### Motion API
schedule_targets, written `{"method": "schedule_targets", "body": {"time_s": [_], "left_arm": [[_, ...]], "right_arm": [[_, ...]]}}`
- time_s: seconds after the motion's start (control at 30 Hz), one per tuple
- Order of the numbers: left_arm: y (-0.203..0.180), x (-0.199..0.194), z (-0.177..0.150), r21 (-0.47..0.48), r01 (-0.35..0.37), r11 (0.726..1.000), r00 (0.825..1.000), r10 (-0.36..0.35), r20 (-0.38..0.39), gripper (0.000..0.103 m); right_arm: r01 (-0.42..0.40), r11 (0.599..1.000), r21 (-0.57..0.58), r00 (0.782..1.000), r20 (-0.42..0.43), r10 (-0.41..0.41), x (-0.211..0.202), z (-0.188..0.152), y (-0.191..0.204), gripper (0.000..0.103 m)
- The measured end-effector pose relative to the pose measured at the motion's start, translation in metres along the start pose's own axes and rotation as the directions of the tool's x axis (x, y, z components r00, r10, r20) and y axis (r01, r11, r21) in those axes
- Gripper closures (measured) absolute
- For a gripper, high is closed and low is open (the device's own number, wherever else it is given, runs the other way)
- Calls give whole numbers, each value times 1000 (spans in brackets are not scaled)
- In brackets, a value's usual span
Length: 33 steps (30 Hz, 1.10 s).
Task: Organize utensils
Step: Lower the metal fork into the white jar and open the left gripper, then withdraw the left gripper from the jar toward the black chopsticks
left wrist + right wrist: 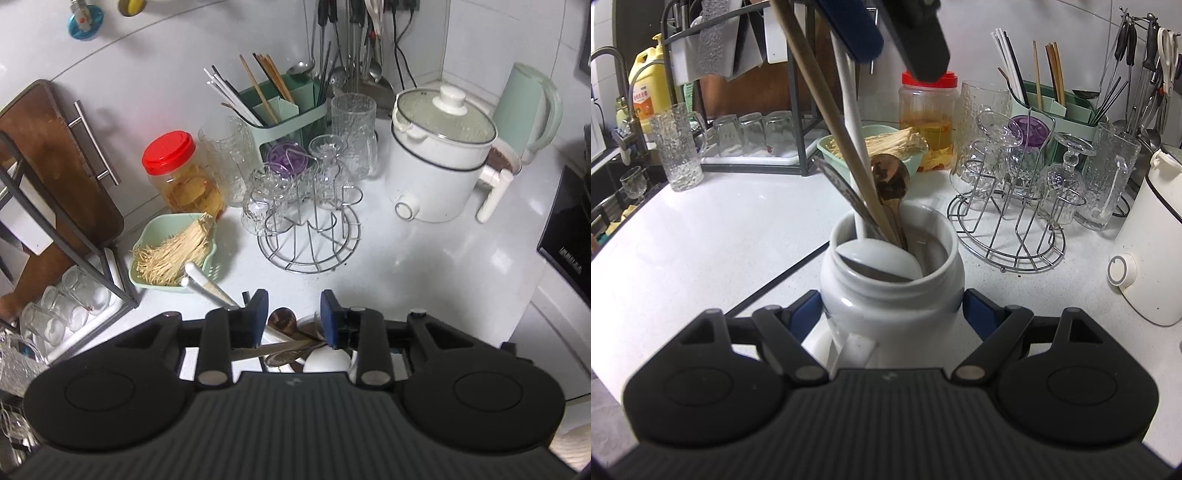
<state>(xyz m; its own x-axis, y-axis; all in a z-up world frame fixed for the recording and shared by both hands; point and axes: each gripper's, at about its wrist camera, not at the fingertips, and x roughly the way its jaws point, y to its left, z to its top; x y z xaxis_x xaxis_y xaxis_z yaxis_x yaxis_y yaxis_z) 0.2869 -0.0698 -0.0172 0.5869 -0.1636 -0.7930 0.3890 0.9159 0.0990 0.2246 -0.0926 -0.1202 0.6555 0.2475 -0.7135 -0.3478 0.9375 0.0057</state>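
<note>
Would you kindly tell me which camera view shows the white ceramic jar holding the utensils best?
The right wrist view: the white ceramic jar fills the centre, its mouth and body plain between the right gripper pads. The left wrist view shows only a sliver of its rim behind the left gripper.

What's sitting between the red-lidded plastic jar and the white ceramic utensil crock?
In the right wrist view, a pale green bowl of enoki mushrooms sits between the red-lidded jar and the white crock.

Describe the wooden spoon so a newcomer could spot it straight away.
Find the white ceramic jar at the front of the counter, clamped by the right gripper. Several utensils stand in it. The wooden spoon is the only one with a dark brown bowl pointing upward, beside a pale wooden handle.
</note>
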Motion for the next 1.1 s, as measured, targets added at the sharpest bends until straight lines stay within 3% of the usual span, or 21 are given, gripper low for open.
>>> {"method": "schedule_targets", "body": {"time_s": [0.3, 0.63, 0.83, 0.9, 1.1], "left_arm": [[10, -37, -21, -79, -2, 997, 992, 12, 129, 67], [26, -71, -60, -205, 1, 979, 975, 44, 216, 67], [37, -92, -77, -271, 28, 962, 966, 43, 253, 58], [42, -94, -84, -292, 18, 956, 966, 58, 250, 52], [61, -69, -112, -353, -29, 935, 979, 97, 178, 49]], "right_arm": [[1, 1000, 5, 1000, 3, -1, 0, 0, 1, 17], [3, 1000, 11, 1000, -3, -3, 1, 1, 1, 17], [12, 1000, 22, 1000, -7, -12, 4, 3, -1, 18], [14, 1000, 25, 1000, -12, -13, 5, 5, -1, 18], [16, 999, 30, 1000, -13, -16, 6, 5, -5, 18]]}}
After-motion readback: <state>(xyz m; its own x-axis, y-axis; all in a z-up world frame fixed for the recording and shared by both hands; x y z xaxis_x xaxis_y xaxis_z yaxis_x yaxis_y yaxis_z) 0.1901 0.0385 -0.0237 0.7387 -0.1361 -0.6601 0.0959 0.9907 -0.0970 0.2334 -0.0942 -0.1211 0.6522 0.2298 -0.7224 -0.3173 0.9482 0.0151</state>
